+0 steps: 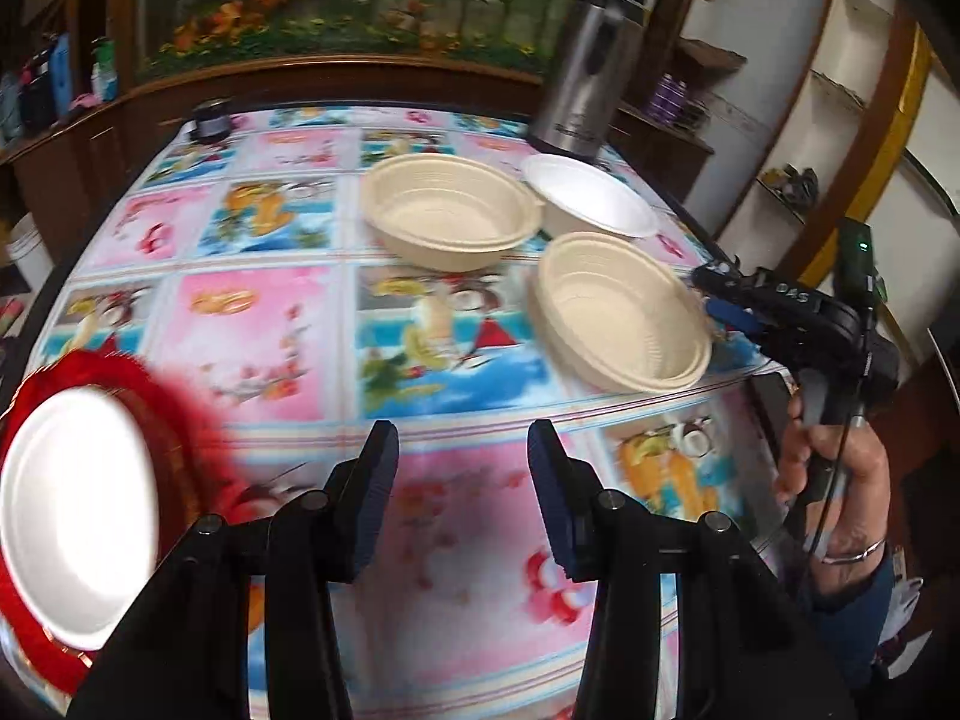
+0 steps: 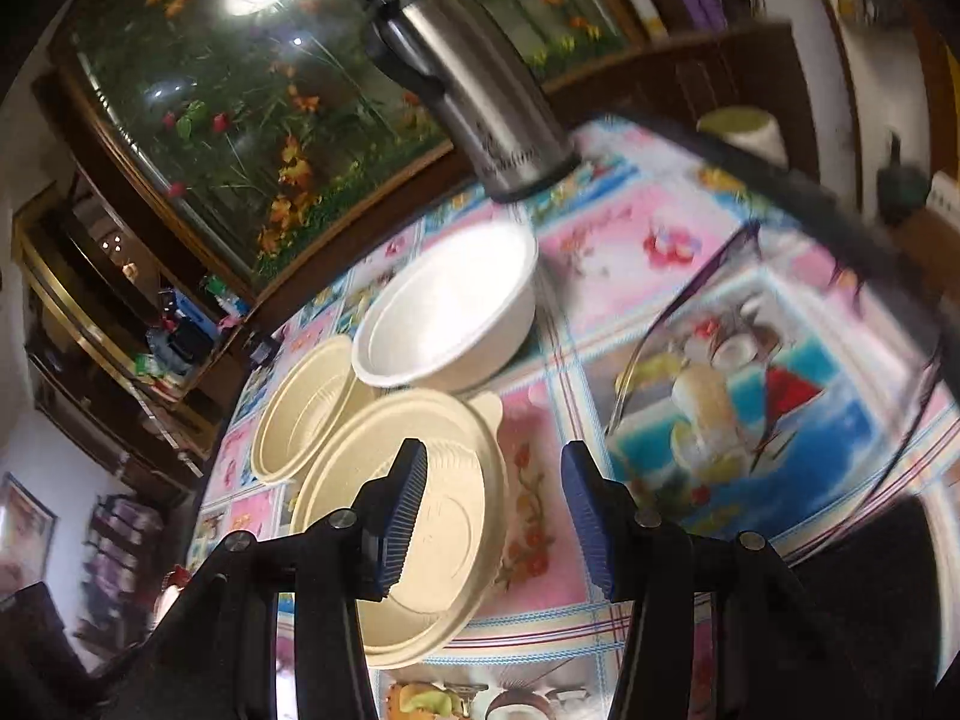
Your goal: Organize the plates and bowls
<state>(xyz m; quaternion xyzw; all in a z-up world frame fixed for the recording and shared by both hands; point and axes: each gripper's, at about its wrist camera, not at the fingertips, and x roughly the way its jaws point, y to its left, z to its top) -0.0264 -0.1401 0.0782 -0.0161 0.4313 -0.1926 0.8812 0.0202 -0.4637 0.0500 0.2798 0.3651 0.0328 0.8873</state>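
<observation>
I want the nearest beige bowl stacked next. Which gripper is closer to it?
Right. The right gripper sits at the rim of the near beige bowl, one finger over it. The left gripper hangs over bare tablecloth, short of the bowl.

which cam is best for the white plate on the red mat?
Left wrist view. The white plate shows at the lower left, lying on the red fringed mat, though overexposed, blurred and partly hidden behind the left gripper. The right wrist view does not show the plate, only the bowls and the flask.
</observation>
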